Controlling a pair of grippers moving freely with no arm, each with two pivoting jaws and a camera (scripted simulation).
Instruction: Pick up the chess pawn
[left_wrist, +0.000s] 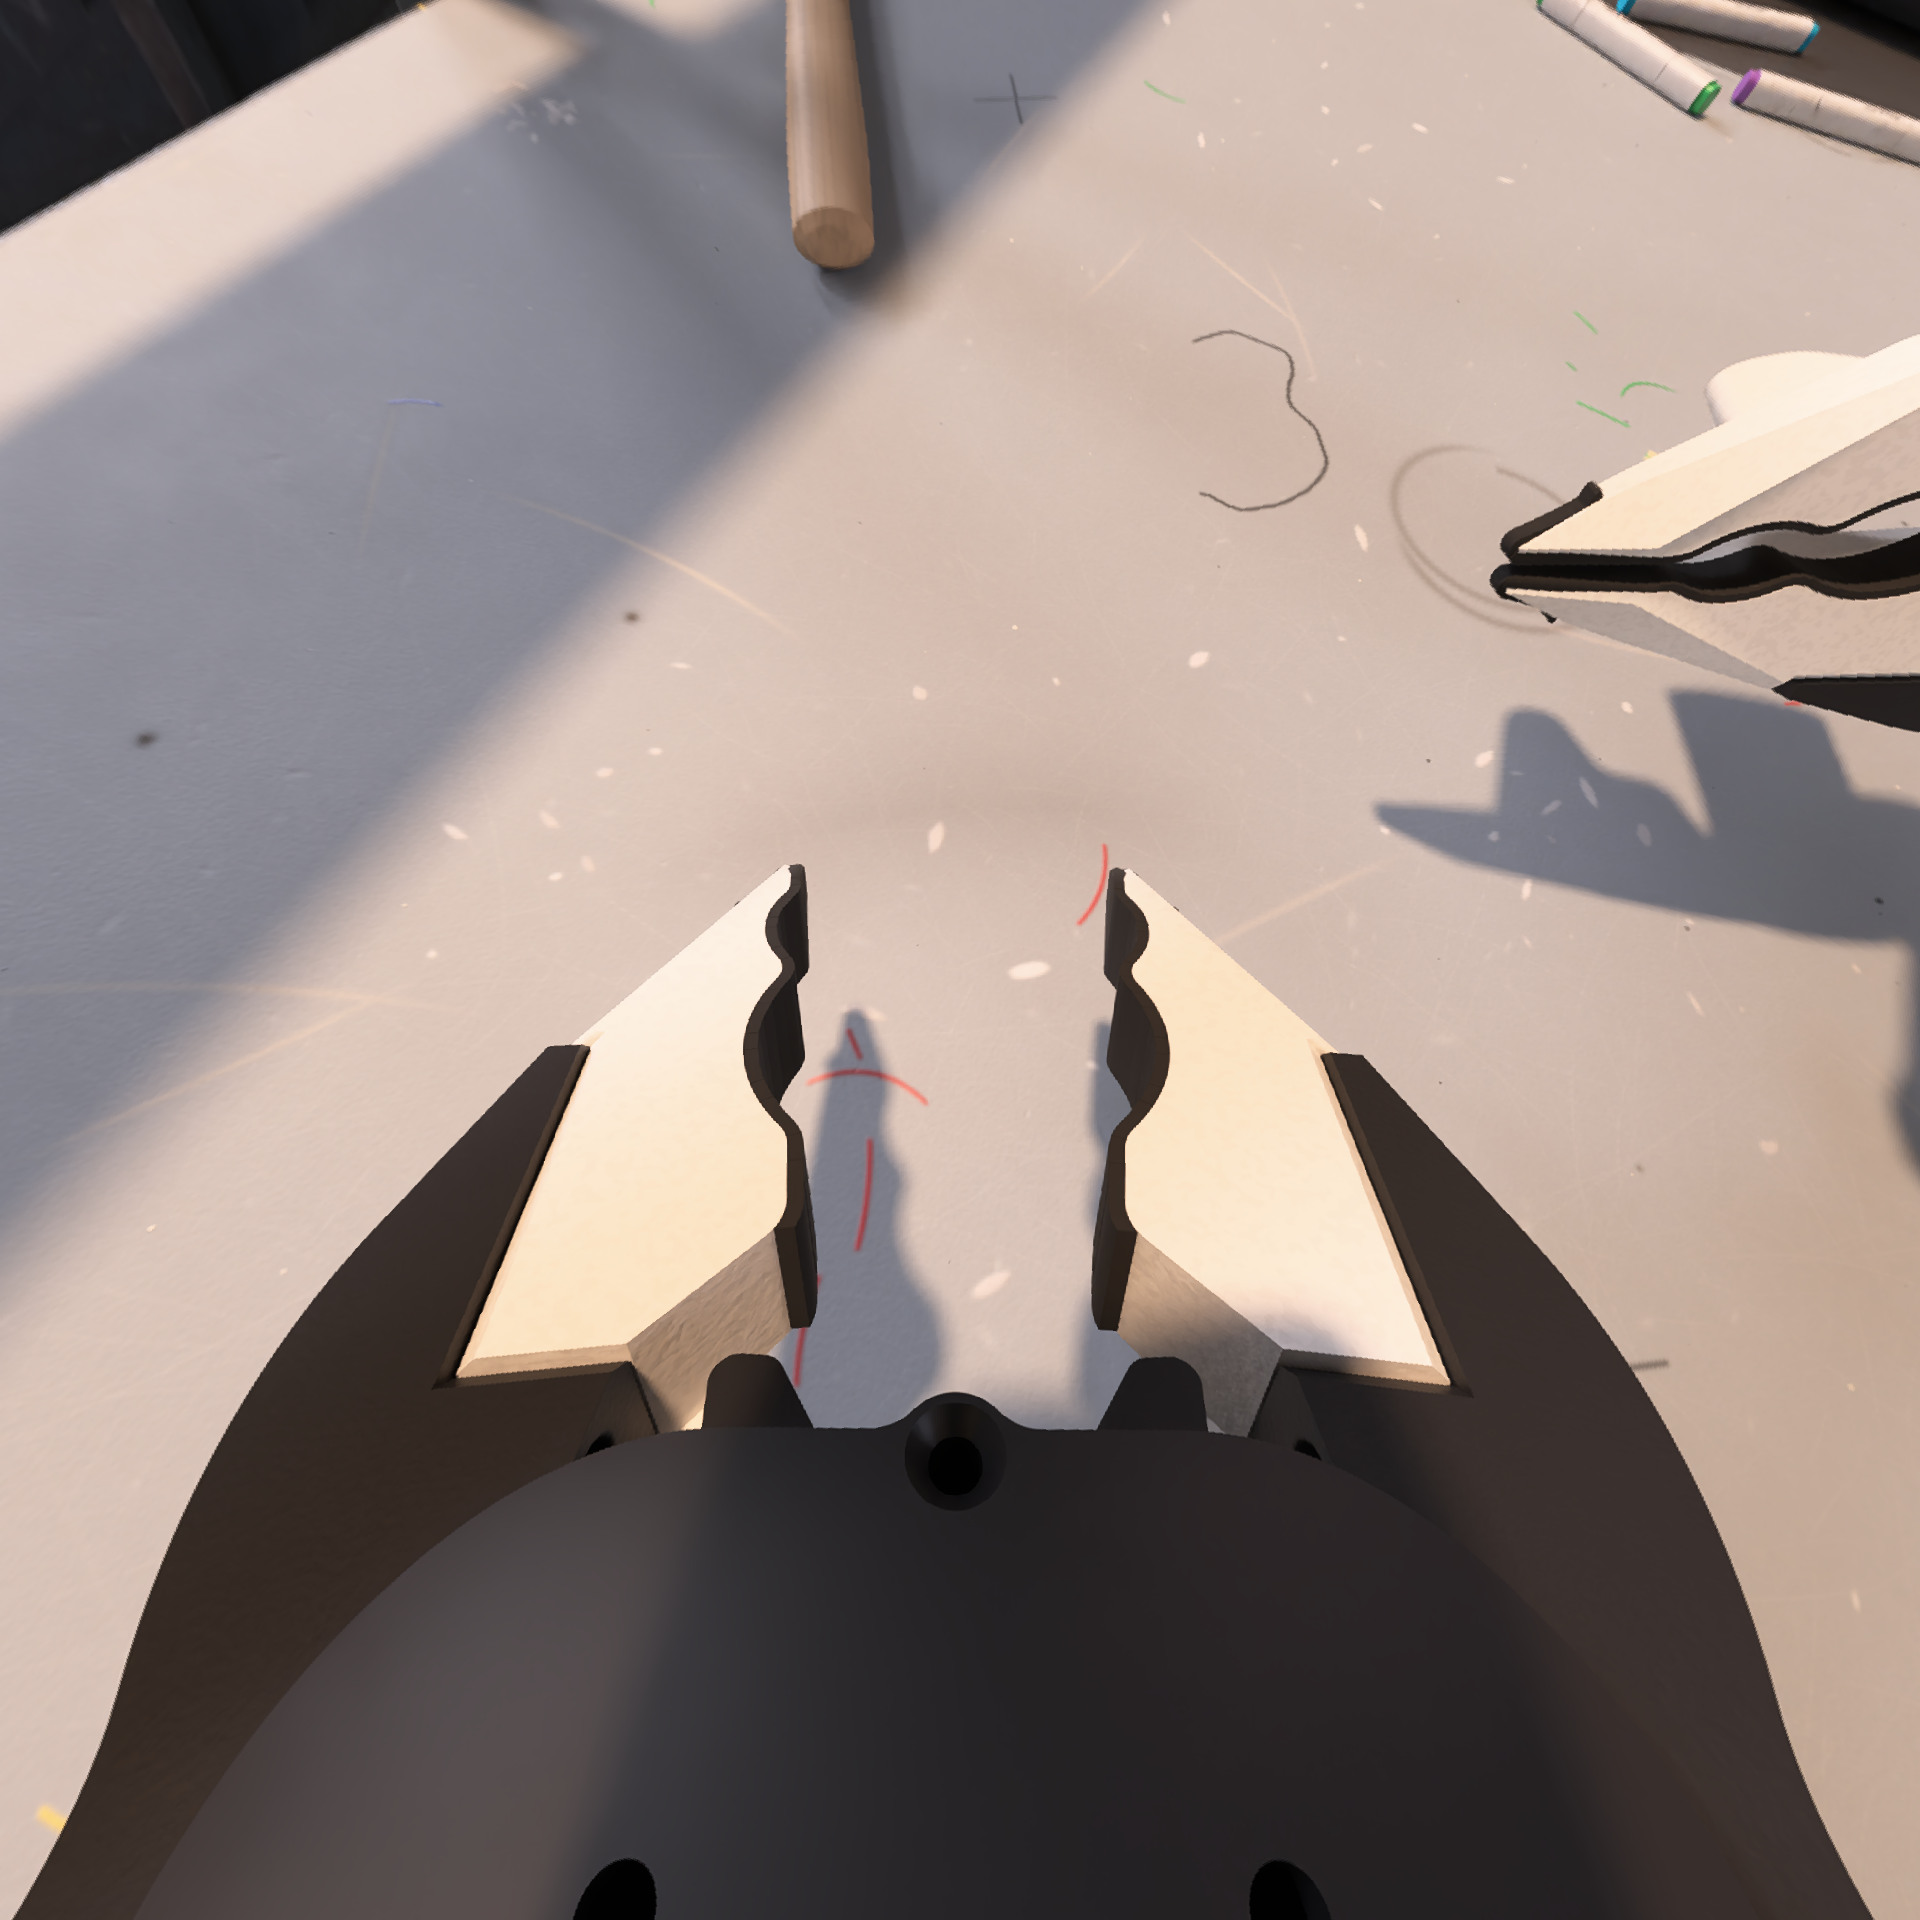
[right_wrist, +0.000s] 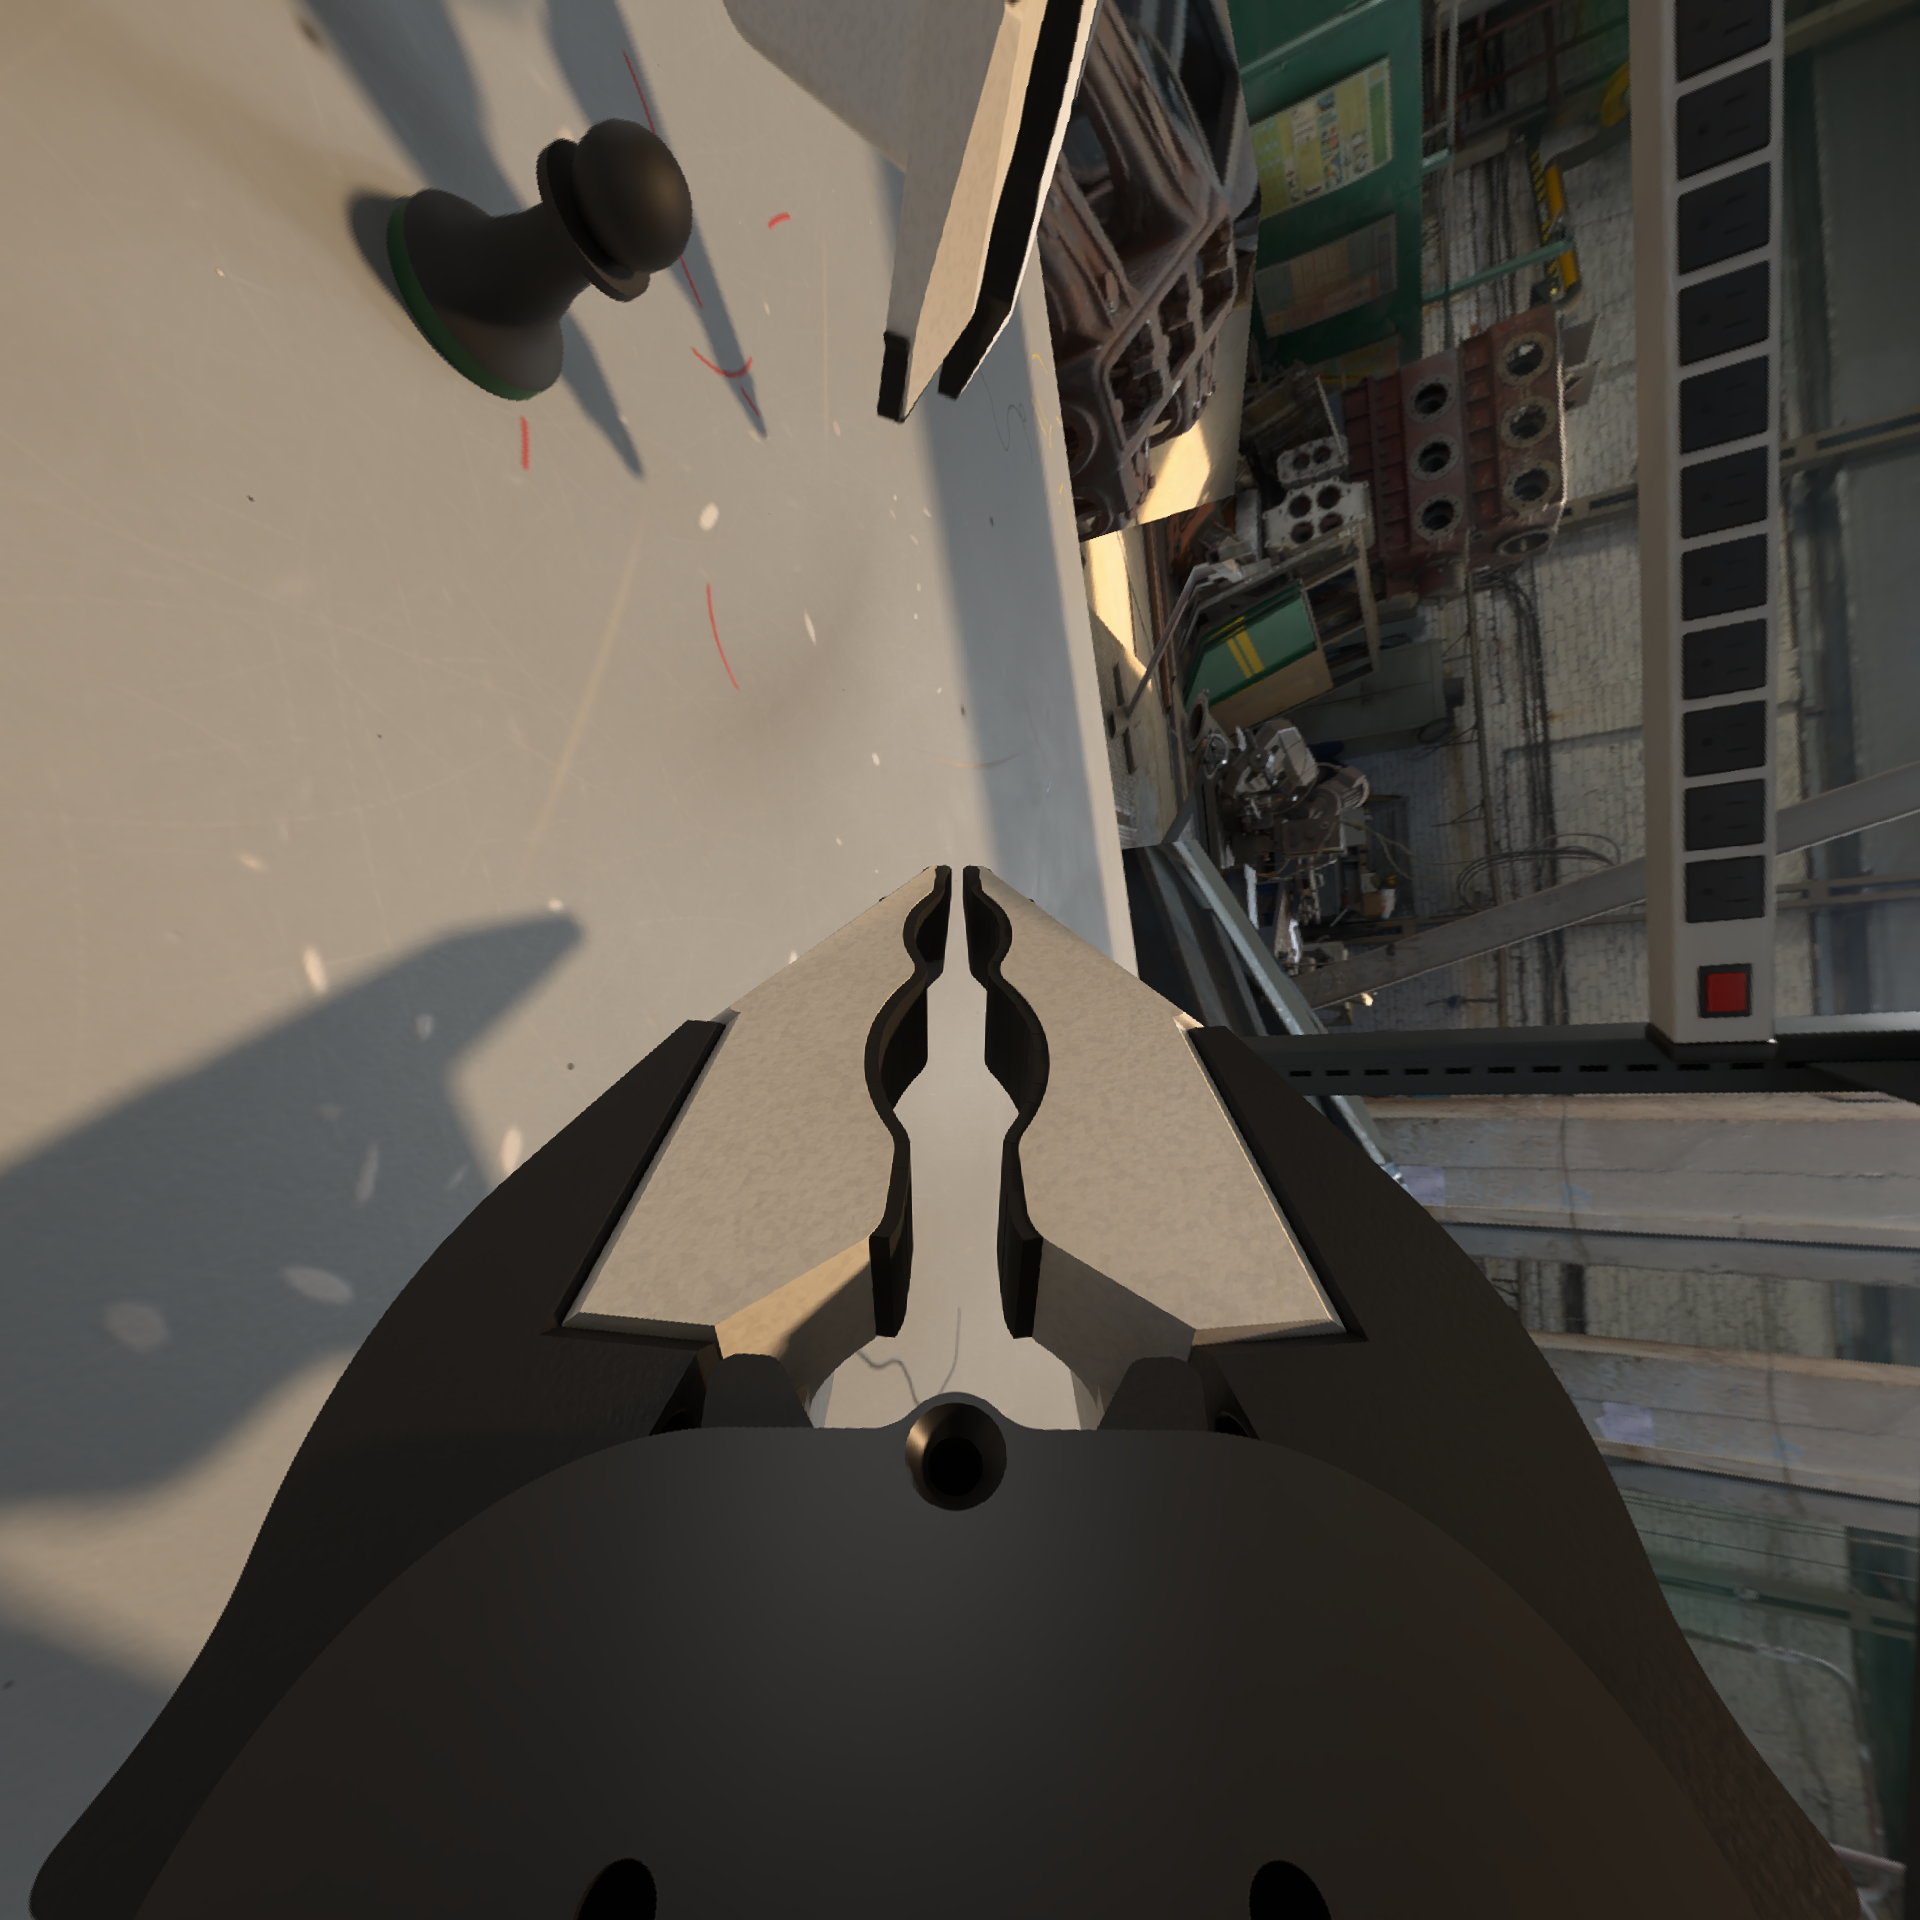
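Observation:
A black chess pawn with a green felt base stands on the grey table; it shows only in the right wrist view. My left gripper is open and empty, hovering over the table. In the right wrist view, the left gripper hangs above and beside the pawn, its tips past the pawn's head and apart from it. My right gripper is shut with nothing between its jaws, some way from the pawn. It also shows at the right edge of the left wrist view.
A wooden dowel lies at the far middle of the table. Several markers lie at the far right. The table's edge runs near the right gripper, with a power strip beyond it.

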